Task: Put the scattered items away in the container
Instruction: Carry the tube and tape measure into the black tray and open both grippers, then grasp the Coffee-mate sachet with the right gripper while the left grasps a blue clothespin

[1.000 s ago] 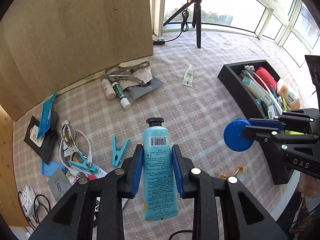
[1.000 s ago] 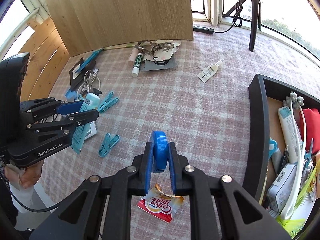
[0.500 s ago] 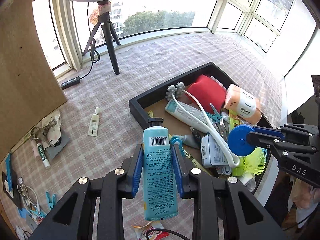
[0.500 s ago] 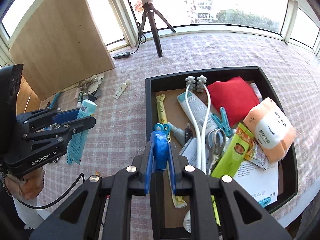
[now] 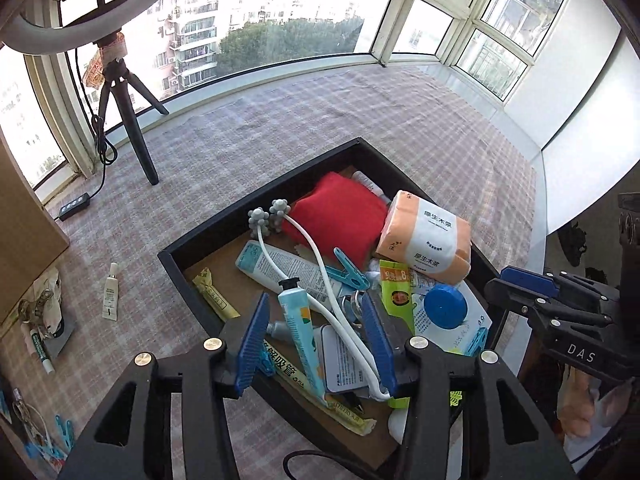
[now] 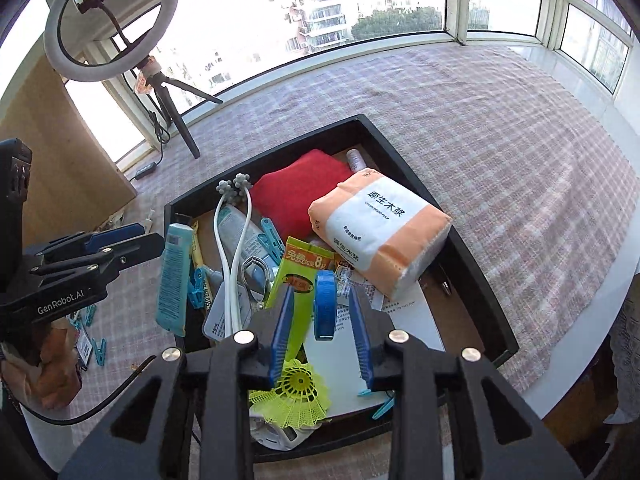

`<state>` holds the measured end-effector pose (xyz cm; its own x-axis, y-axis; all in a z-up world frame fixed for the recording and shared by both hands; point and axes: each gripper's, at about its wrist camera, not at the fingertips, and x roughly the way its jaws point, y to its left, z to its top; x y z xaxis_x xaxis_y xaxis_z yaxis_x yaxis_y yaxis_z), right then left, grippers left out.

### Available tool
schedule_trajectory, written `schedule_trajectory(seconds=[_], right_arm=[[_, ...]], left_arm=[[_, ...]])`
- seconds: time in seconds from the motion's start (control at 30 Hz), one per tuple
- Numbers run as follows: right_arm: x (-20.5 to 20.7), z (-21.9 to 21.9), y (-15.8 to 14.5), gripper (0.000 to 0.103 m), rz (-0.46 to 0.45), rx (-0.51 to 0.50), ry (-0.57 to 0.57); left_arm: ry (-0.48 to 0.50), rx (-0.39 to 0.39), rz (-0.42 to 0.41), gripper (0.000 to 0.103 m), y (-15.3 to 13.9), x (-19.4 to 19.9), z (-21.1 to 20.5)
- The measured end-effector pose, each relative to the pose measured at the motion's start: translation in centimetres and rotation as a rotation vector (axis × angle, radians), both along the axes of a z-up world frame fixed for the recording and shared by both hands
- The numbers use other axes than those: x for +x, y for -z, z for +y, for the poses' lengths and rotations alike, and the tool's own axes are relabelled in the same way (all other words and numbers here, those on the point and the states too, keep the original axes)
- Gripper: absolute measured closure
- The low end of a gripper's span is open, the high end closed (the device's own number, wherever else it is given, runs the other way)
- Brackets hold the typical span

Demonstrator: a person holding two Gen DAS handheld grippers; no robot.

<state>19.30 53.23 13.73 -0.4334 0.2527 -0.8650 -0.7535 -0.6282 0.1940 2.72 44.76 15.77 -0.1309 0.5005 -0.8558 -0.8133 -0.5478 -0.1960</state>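
Now light-blue tube (image 5: 301, 328) cap up, long axis upright, between opening left tongs (image 5: 316, 344)

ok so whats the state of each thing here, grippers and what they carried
left gripper: jaws opening, pads clear of tube
light blue tube: tilted, dropping over tray
right gripper: jaws opening, pads off disc
blue disc: on edge, loose between pads
black tray: nearly full

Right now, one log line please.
left gripper: opening, tube dropping | right gripper: opening, disc dropping | both over tray
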Motion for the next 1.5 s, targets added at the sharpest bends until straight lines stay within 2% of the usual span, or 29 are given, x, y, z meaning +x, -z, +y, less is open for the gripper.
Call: schedule_trajectory(seconds=[0.2, 0.4, 0.7, 0.93, 1.1, 1.3, 1.5], right_arm=[[-1.5, -1.0, -0.5, 0.066, 0.008, 0.014, -0.051], [-4.1, -3.6, -0.5, 0.066, 0.011, 0.002, -0.157], [-9.3, -9.9, 1.3, 0.065, -0.028, -0.028, -0.377], [-12.5, -15.8, 5.0, 0.065, -0.092, -0.097, -0.561], [-13.7, -18.5, 7.9, 0.064, -0.131, -0.158, -0.605], [-14.9, -20.3, 10.5, 0.064, -0.159, -0.198, -0.606], [-15.5, -21.2, 11.4, 0.064, -0.161, -0.192, -0.588]], left_arm=[[-0.045, -0.022, 0.042, 0.058, -0.7, -1.1, -2.9], [-0.12, -0.058, 0.071, 0.057, -0.7, -3.2, -8.1], [-0.321, -0.15, 0.057, 0.057, 1.7, -8.1, -20.1], [-0.491, -0.231, 0.0, 0.057, 5.0, -12.3, -29.2], [-0.482, -0.29, -0.032, 0.059, 7.9, -12.3, -30.5], [-0.387, -0.284, -0.066, 0.057, 10.3, -8.2, -29.8], [-0.352, -0.291, -0.082, 0.057, 12.1, -4.8, -29.4]])
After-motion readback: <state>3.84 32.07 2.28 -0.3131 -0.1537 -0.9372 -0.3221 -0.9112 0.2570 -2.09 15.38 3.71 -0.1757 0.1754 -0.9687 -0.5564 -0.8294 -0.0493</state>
